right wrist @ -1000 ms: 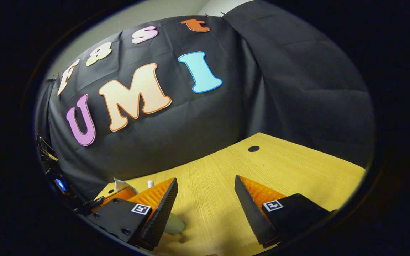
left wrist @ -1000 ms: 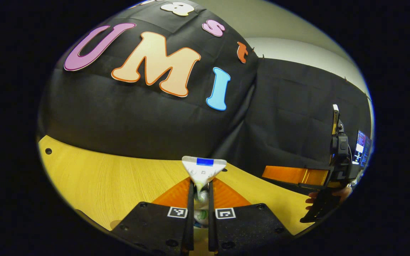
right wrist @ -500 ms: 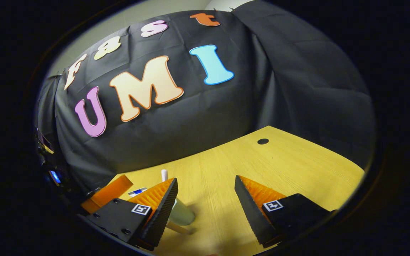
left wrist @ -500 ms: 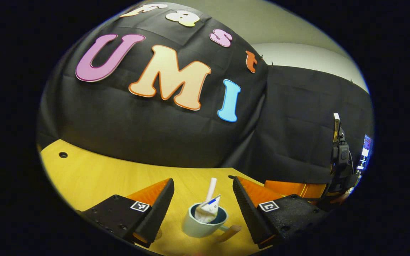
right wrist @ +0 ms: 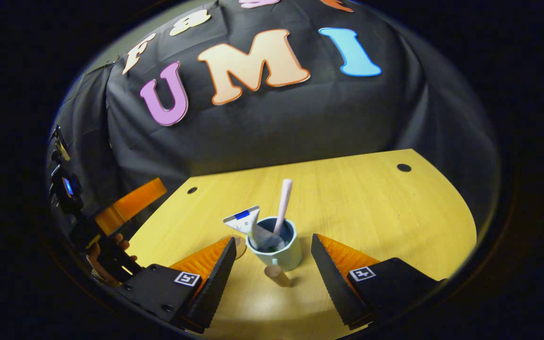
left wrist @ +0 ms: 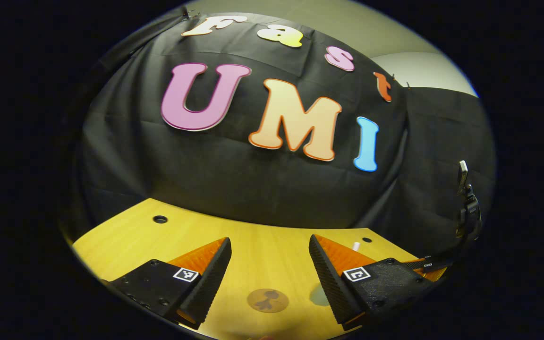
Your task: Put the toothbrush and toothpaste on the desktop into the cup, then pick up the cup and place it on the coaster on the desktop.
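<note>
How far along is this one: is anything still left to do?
Toothbrush and toothpaste already stand in the cup. Right gripper is open around the cup, nothing gripped. Left gripper is open above the bare coaster. Left: lift the cup onto it.

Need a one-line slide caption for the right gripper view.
Open right gripper faces cup holding toothbrush and toothpaste on desktop.

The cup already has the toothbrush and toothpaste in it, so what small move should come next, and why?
Probably ease the right gripper forward so its open fingers straddle the cup, then close. The toothbrush and toothpaste already stand inside, the cup sits just ahead between the fingers, and the coaster lies bare on the desk, awaiting it.
</note>
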The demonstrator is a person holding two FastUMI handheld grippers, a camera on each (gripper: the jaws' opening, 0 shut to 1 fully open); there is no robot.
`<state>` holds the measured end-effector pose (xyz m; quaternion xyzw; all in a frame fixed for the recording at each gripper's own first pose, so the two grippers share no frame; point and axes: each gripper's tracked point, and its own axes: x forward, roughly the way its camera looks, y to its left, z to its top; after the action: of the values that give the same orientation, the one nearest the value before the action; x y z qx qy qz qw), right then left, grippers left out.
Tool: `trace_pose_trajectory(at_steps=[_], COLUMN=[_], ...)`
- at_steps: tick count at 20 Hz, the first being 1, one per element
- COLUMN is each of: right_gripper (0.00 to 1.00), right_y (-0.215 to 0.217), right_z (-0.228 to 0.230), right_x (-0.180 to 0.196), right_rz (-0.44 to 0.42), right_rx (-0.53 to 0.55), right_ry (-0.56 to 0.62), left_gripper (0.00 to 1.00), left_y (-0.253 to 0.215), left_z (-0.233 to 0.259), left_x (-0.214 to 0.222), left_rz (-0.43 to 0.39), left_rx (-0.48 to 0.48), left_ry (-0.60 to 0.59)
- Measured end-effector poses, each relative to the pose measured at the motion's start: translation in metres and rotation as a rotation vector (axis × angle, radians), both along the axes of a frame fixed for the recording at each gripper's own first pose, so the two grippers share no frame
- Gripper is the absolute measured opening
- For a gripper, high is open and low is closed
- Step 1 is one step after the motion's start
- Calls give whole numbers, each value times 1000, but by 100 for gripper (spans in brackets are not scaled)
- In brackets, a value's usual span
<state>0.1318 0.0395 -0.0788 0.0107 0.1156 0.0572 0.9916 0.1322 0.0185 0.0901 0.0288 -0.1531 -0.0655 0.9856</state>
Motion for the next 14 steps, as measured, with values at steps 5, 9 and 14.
trace_pose_trajectory(at_steps=[5, 9, 14], right_gripper=[94, 98, 87], right_y=[-2, -4, -6], right_z=[-30, -56, -82], right_x=[15, 25, 32], right_rz=[8, 27, 32], right_rx=[-107, -183, -249], right_ry=[238, 410, 540], left_gripper=[95, 95, 95], left_y=[73, 106, 124], left_z=[4, -4, -34], left_x=[-33, -60, -80], left_rz=[218, 324, 393], left_rx=[-61, -106, -126], left_ry=[13, 23, 89])
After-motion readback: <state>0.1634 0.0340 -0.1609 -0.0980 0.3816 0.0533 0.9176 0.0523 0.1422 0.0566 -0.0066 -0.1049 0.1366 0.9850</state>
